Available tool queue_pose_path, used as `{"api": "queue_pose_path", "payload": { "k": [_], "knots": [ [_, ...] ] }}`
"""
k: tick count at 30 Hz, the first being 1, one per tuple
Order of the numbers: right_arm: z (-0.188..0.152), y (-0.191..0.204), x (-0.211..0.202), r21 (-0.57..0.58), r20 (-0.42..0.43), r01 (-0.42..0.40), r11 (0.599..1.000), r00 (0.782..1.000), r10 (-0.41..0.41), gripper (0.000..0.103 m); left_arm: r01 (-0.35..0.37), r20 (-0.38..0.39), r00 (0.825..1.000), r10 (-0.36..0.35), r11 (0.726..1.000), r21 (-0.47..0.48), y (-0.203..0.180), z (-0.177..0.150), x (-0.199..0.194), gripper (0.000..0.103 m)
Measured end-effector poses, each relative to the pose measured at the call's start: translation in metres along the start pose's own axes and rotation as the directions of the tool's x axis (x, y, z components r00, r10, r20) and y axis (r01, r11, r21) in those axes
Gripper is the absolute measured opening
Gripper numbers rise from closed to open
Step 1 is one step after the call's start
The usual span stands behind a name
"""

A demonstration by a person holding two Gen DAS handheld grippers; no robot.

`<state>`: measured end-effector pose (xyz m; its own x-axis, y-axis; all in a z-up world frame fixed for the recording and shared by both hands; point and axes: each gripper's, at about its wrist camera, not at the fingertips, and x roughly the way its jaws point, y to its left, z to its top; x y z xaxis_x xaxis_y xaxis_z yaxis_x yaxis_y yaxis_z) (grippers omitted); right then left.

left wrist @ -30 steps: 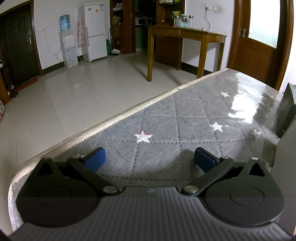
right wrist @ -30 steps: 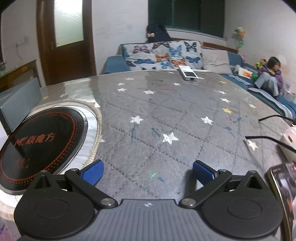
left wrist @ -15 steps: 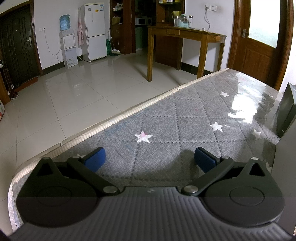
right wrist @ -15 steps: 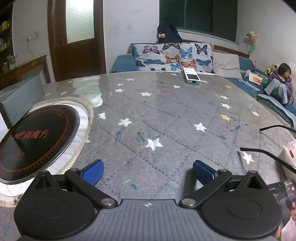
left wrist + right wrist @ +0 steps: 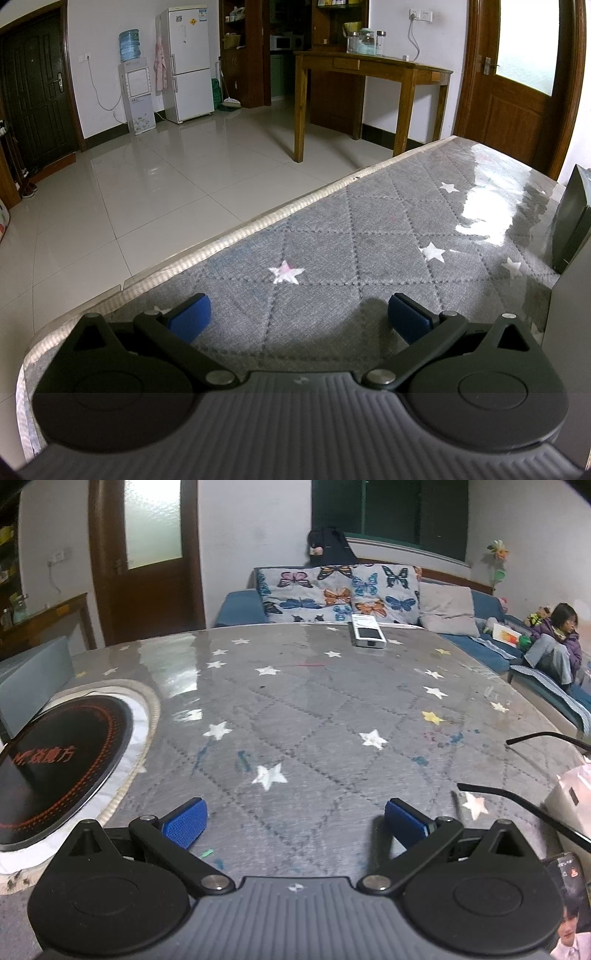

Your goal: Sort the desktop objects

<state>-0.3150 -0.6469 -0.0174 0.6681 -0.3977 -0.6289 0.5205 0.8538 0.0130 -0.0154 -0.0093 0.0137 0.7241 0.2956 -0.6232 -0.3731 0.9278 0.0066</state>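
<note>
- Two grippers: your left gripper (image 5: 297, 312) and right gripper (image 5: 293, 818) both have jaws spread, empty, low over the table (image 5: 314, 709).
- Glasses (image 5: 524, 805) lie near right; phone (image 5: 569, 904) nearer still.
- White remote (image 5: 367, 636) sits far, centre.

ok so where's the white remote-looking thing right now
In the right wrist view, the white device lies at the table's far edge, slightly right of centre, just before the butterfly cushions, well beyond the open right gripper.
</note>
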Motion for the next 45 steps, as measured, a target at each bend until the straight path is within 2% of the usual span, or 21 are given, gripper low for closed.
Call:
{"api": "queue_pose_path", "payload": {
  "k": [10,45],
  "knots": [
    [0.004,-0.019,0.007,0.036,-0.004,0.048,0.998,0.999,-0.048,0.103,0.0,0.0,1.0,0.0,1.0,0.0,0.0,0.0,0.0,0.103],
    [0.004,-0.024,0.01,0.032,-0.002,0.046,0.998,0.999,-0.046,0.103,0.0,0.0,1.0,0.0,1.0,0.0,0.0,0.0,0.0,0.103]
  ]
}}
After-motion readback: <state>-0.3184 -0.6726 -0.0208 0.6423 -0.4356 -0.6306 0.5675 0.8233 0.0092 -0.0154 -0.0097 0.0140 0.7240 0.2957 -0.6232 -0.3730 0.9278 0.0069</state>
